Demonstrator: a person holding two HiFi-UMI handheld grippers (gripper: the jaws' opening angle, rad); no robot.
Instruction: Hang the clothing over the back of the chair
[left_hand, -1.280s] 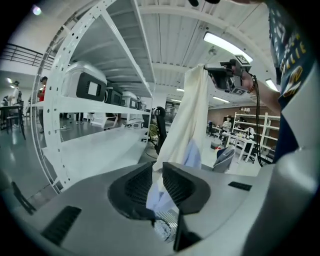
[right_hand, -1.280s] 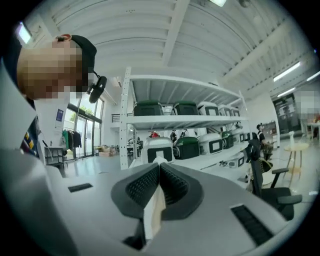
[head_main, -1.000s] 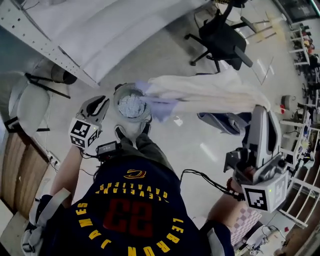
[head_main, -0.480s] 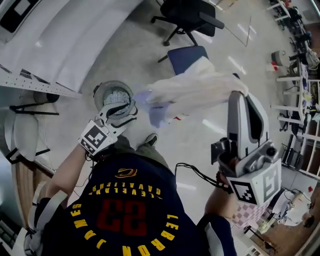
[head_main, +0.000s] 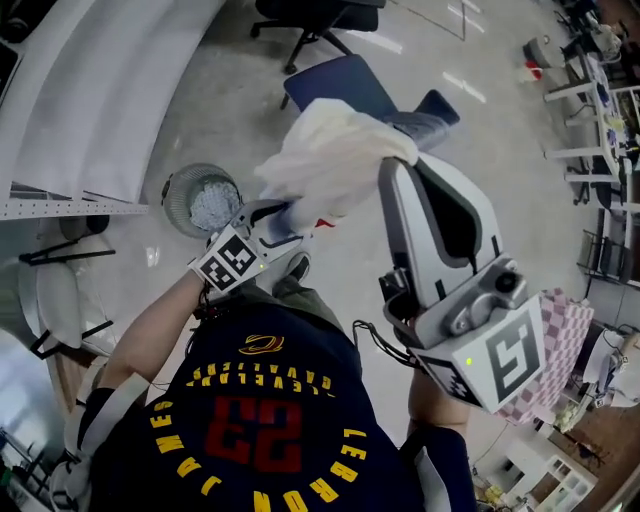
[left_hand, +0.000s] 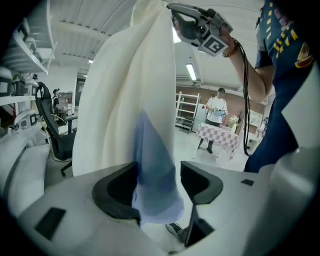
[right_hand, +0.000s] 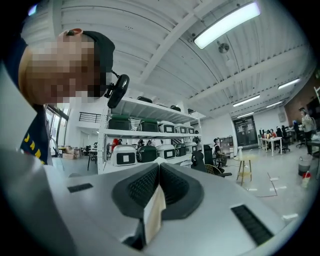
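A cream garment (head_main: 335, 150) with a pale blue part hangs bunched from my right gripper (head_main: 397, 160), which is shut on its top edge. In the right gripper view a strip of cream cloth (right_hand: 154, 210) sticks out between the closed pads of that gripper (right_hand: 159, 170). My left gripper (head_main: 275, 218) is at the garment's lower blue end. Its jaws are opening, and the blue cloth (left_hand: 152, 170) hangs loosely between the pads of the left gripper (left_hand: 157, 185). A navy blue chair (head_main: 335, 80) stands on the floor beyond the garment.
A round wire basket (head_main: 200, 205) sits on the floor at left, beside a long white table (head_main: 90, 100). A black office chair (head_main: 310, 12) is at the top. A checkered table (head_main: 560, 330) and racks (head_main: 610, 100) stand at right. A person (left_hand: 216, 107) stands far off.
My right gripper has carried the garment left and nearer, and the cloth is now bunched instead of stretched out. My left gripper has moved from beside the basket up to the blue end.
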